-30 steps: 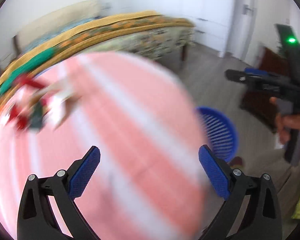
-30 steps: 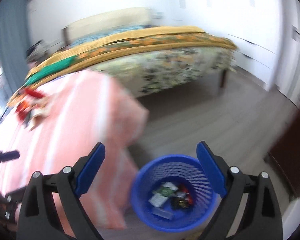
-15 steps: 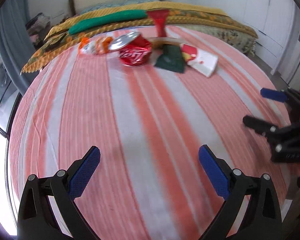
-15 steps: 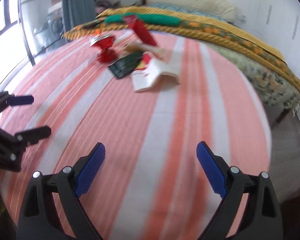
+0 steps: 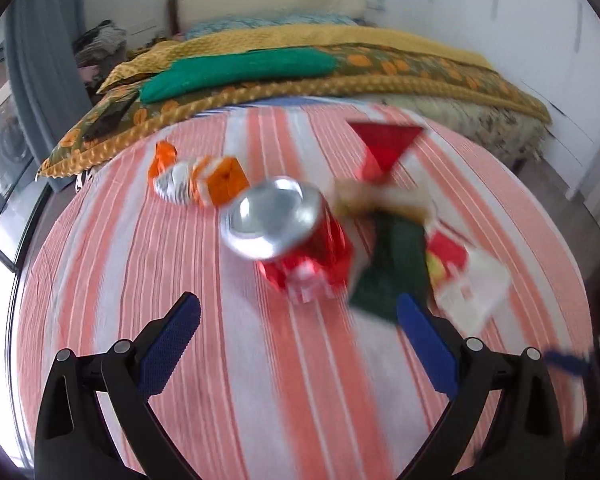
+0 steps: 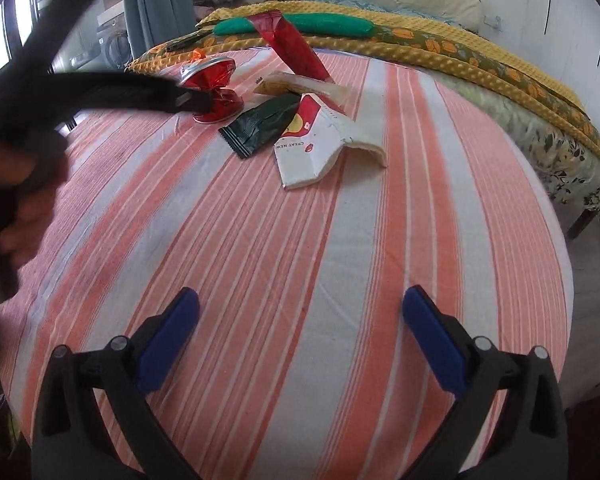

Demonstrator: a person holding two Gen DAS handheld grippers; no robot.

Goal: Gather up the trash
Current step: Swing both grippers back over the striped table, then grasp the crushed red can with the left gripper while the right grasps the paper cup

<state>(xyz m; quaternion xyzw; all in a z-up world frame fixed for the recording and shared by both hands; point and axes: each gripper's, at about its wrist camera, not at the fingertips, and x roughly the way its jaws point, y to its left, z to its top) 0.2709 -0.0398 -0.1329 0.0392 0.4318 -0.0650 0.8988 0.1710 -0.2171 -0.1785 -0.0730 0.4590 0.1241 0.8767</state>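
1. The trash lies in a loose cluster on the far half of the striped cloth (image 6: 300, 240), which covers a round table.
2. The crushed red can (image 6: 214, 86) rests tilted, its silver end (image 5: 274, 216) facing up and toward the left wrist camera; it is squashed short, so its long axis is hard to tell.
3. The dark green wrapper (image 6: 262, 124) lies flat just right of the can, its long axis slanting from the near-left serrated end to the far right.
4. The white-and-red carton (image 6: 312, 140) lies flattened beside the green wrapper, touching it, its long axis running near to far.
5. The red packet (image 6: 296, 50) sticks up behind them, leaning away to the far left.
6. An orange-and-white wrapper (image 5: 198, 180) lies apart, left of the can.
7. The left gripper (image 5: 300, 340) hangs over the cloth just short of the can, jaws wide apart and empty.
8. The right gripper (image 6: 300, 336) is opening over bare cloth, with nothing between its pads.
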